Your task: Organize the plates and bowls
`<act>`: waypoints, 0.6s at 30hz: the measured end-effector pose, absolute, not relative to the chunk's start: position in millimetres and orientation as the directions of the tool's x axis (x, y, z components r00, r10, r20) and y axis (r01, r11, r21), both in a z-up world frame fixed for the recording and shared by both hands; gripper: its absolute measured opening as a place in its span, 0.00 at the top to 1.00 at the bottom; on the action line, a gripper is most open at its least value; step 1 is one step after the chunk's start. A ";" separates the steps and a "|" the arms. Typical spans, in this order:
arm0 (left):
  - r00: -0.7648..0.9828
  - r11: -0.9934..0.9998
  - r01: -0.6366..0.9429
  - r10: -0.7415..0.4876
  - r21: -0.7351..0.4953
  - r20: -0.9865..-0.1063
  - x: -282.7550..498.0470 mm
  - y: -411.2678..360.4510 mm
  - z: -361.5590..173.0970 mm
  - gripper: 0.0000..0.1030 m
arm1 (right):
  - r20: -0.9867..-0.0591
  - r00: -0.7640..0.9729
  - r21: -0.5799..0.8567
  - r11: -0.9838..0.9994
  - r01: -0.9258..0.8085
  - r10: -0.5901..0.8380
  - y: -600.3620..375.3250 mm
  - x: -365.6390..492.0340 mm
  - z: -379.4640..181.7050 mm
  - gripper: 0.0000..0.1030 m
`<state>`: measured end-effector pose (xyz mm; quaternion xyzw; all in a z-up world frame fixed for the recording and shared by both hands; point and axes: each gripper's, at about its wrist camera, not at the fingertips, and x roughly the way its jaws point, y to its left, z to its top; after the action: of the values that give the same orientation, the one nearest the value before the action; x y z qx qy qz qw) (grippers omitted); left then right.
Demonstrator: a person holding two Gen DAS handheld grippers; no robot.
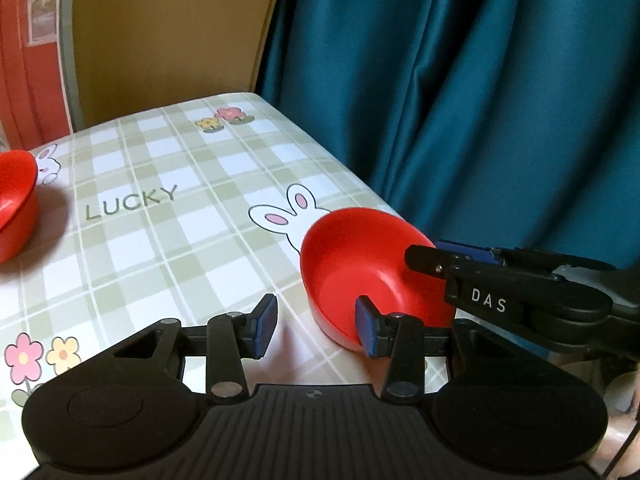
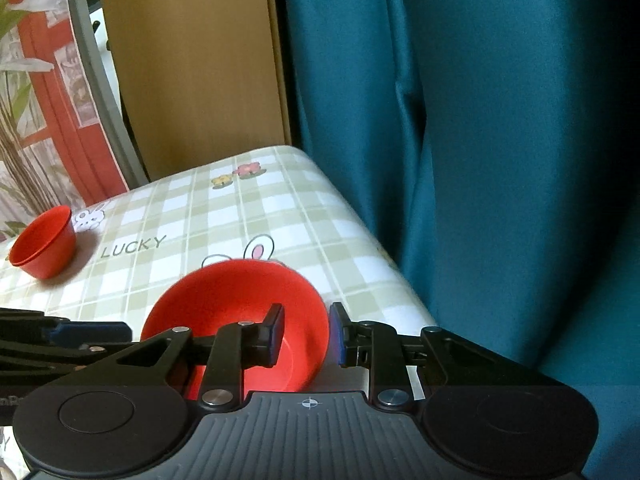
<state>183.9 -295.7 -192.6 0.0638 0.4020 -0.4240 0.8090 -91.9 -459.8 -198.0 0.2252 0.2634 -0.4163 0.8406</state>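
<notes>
A red bowl sits near the table's right edge; it also shows in the right wrist view. My right gripper straddles its right rim, one finger inside, one outside, jaws still apart. In the left wrist view it reaches in from the right. My left gripper is open and empty; its right finger stands in front of the bowl's near side. A second red bowl stands at the far left, a stack of two in the right wrist view.
The table has a green checked cloth with rabbits, flowers and the word LUCKY. A teal curtain hangs along the right edge. A cardboard panel stands behind the table.
</notes>
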 end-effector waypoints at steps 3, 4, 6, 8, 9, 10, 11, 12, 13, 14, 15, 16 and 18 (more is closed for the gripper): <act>0.304 0.626 0.739 -0.639 -0.249 -0.707 185.0 -296.4 -194.1 0.62 | -0.638 0.521 0.178 0.549 0.817 -0.568 -460.4 -94.9 -200.8 0.81; 0.298 0.619 0.742 -0.647 -0.256 -0.702 184.9 -295.2 -194.4 0.67 | -0.637 0.521 0.180 0.548 0.817 -0.568 -461.0 -95.2 -201.3 0.82; 0.294 0.615 0.745 -0.650 -0.258 -0.701 184.0 -293.1 -195.5 0.78 | -0.638 0.524 0.185 0.548 0.815 -0.564 -461.9 -95.6 -202.1 0.89; 0.292 0.617 0.739 -0.655 -0.270 -0.697 184.4 -290.5 -197.0 0.80 | -0.638 0.531 0.194 0.551 0.812 -0.557 -462.3 -94.7 -202.8 0.90; 0.289 0.618 0.735 -0.658 -0.279 -0.695 184.7 -289.1 -197.6 0.82 | -0.638 0.534 0.197 0.553 0.810 -0.555 -461.5 -94.7 -202.8 0.90; 0.290 0.621 0.731 -0.657 -0.281 -0.696 184.8 -288.3 -197.8 0.82 | -0.637 0.537 0.197 0.556 0.807 -0.553 -460.6 -93.7 -202.4 0.90; 0.296 0.626 0.729 -0.653 -0.277 -0.697 184.8 -287.0 -197.9 0.82 | -0.636 0.541 0.200 0.559 0.805 -0.551 -459.5 -92.7 -202.0 0.90; 0.300 0.630 0.727 -0.650 -0.274 -0.699 184.0 -285.6 -197.4 0.82 | -0.635 0.546 0.204 0.563 0.801 -0.546 -458.5 -91.4 -201.2 0.91; 0.303 0.635 0.723 -0.647 -0.274 -0.700 183.1 -282.9 -196.4 0.82 | -0.634 0.551 0.208 0.567 0.797 -0.543 -457.8 -90.6 -200.1 0.91; 0.305 0.640 0.717 -0.645 -0.277 -0.701 182.9 -280.4 -195.6 0.82 | -0.631 0.556 0.210 0.571 0.793 -0.541 -456.8 -89.1 -198.8 0.91; 0.305 0.643 0.712 -0.646 -0.284 -0.699 182.8 -277.7 -194.4 0.82 | -0.629 0.560 0.211 0.574 0.791 -0.540 -456.1 -87.8 -196.9 0.91; 0.307 0.645 0.708 -0.649 -0.288 -0.696 182.5 -274.8 -192.6 0.82 | -0.627 0.563 0.213 0.577 0.789 -0.538 -455.3 -86.3 -195.3 0.91; 0.307 0.657 0.694 -0.641 -0.294 -0.704 182.7 -269.3 -188.5 0.82 | -0.621 0.574 0.221 0.583 0.782 -0.534 -453.3 -82.1 -191.7 0.91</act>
<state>182.7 -269.3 -188.5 0.0321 0.4191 -0.4131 0.8079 -82.1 -453.3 -191.7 0.2445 0.2536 -0.3858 0.8527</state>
